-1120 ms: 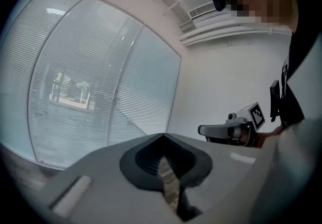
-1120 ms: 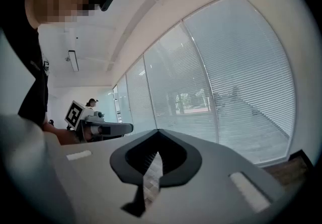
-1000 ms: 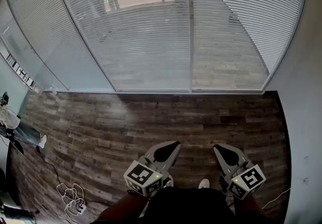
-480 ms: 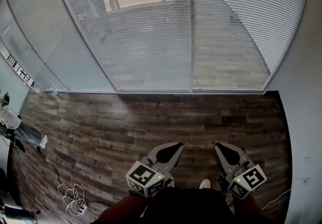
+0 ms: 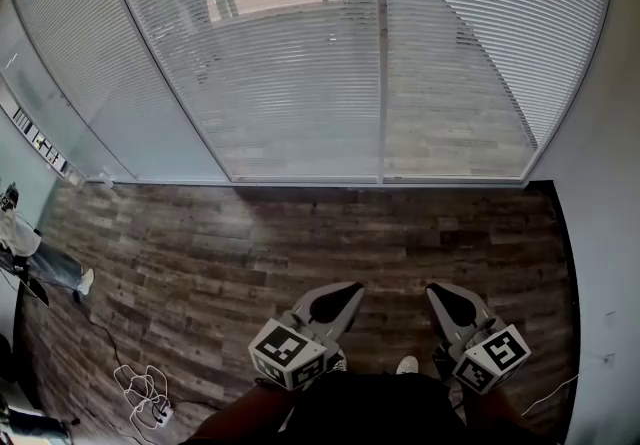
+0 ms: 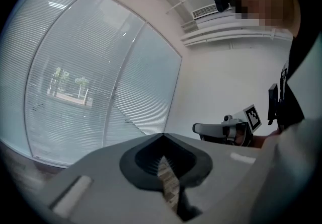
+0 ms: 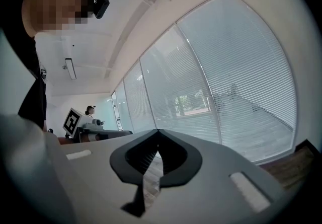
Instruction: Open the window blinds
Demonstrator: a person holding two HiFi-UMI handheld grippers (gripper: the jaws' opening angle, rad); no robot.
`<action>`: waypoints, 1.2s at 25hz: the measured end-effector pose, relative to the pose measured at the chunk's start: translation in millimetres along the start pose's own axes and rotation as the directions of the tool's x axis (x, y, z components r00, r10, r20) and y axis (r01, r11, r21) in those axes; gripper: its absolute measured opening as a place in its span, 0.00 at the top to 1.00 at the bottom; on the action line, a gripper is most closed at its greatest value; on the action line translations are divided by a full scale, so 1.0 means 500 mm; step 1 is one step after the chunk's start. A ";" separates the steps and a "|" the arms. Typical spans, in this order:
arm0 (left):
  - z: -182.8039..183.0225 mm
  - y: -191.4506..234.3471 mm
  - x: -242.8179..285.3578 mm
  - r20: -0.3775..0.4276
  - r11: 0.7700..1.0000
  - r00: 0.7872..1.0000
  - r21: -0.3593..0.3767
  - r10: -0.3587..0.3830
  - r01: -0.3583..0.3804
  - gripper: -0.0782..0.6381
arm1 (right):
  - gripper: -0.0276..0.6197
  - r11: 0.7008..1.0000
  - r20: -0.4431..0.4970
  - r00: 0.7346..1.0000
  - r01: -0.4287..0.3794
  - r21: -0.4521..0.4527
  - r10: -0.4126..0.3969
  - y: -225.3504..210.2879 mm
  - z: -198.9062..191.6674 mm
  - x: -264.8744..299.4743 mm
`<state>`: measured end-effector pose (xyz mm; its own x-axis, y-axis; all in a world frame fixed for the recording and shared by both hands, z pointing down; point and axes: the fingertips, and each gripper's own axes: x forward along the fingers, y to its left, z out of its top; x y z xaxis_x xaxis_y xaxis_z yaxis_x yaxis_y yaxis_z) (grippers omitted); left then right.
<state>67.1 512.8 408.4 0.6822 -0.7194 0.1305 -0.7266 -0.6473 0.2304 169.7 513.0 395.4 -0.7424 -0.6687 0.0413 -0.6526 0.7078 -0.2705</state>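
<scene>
White slatted window blinds (image 5: pixel 300 53) hang lowered over the tall glass panes ahead, slats tilted enough to show trees and pavement outside. They also fill the left gripper view (image 6: pixel 90 82) and the right gripper view (image 7: pixel 226 82). My left gripper (image 5: pixel 345 291) is held low over the wood floor, far from the blinds, jaws shut and holding nothing (image 6: pixel 162 135). My right gripper (image 5: pixel 437 291) hovers beside it, also shut and holding nothing (image 7: pixel 157 131). Each gripper shows in the other's view: the right gripper (image 6: pixel 197 128) and the left gripper (image 7: pixel 100 130).
A vertical window frame post (image 5: pixel 379 53) splits the panes. A white wall (image 5: pixel 605 233) bounds the right side. A coiled white cable (image 5: pixel 140 393) lies on the floor at lower left. Part of a person (image 5: pixel 40 258) shows at the left edge. My shoe (image 5: pixel 405 365) is below.
</scene>
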 end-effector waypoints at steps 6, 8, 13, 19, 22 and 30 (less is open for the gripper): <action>0.004 0.006 -0.002 0.013 1.000 1.000 0.004 -0.016 0.016 0.89 | 0.91 1.000 -0.009 1.000 0.002 -0.005 -0.002 0.006 0.000 0.008; 0.006 0.007 -0.001 0.008 1.000 1.000 0.004 -0.018 0.018 0.89 | 0.91 1.000 -0.012 1.000 0.001 -0.007 -0.001 0.006 -0.001 0.010; 0.002 0.016 0.002 0.006 1.000 1.000 0.009 -0.024 0.024 0.89 | 0.92 1.000 -0.013 1.000 0.007 -0.012 -0.007 0.002 -0.003 0.017; 0.012 0.038 -0.006 0.006 0.999 1.000 0.008 -0.031 0.031 0.89 | 0.92 1.000 -0.012 1.000 0.018 -0.013 -0.018 0.009 0.000 0.039; 0.014 0.054 -0.020 0.012 0.999 0.999 -0.003 -0.035 0.035 0.89 | 0.91 1.000 -0.014 1.000 0.023 -0.010 -0.023 0.023 -0.008 0.054; 0.016 0.113 -0.059 0.005 0.999 0.999 -0.003 -0.049 0.049 0.89 | 0.91 0.999 -0.009 0.999 0.050 0.005 -0.050 0.055 -0.023 0.114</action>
<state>5.1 495.3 409.7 0.7164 -0.6883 0.1142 -0.6922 -0.6807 0.2398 107.7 496.7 401.4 -0.7103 -0.7011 0.0630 -0.6880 0.6726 -0.2726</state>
